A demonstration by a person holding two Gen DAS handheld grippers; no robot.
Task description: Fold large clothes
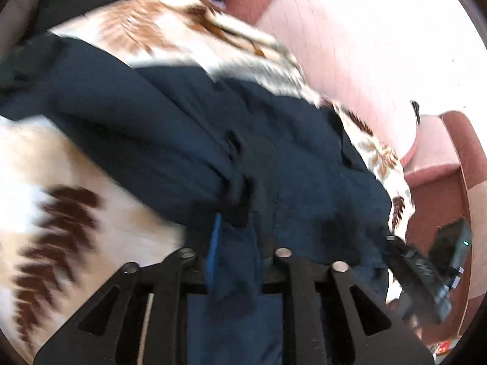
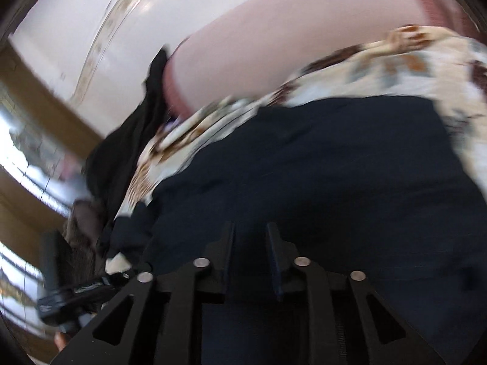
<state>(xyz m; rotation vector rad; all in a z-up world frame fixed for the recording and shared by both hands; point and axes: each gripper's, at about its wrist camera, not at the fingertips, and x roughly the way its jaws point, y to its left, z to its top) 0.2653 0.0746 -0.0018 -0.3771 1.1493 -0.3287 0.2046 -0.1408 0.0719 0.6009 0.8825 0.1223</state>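
Observation:
A dark navy garment (image 1: 146,112) lies spread on a cream cover with brown leaf prints (image 1: 61,200). My left gripper (image 1: 232,228) sits low over its near edge. A gathered bunch of the navy cloth fills the gap between the fingers and hangs back toward the camera, with creases drawn in to the tips. In the right wrist view the same garment (image 2: 334,167) covers most of the lower half. My right gripper (image 2: 251,240) hovers just above it, fingers a little apart, the blue pad bare and nothing seen pinched. Both views are motion-blurred.
A pink padded surface (image 1: 350,45) with dark red edging lies beyond the leaf-print cover (image 2: 395,60). A black cloth (image 2: 131,140) hangs off its left side. The black body of the other hand tool shows at one edge of each view (image 1: 426,273) (image 2: 70,298).

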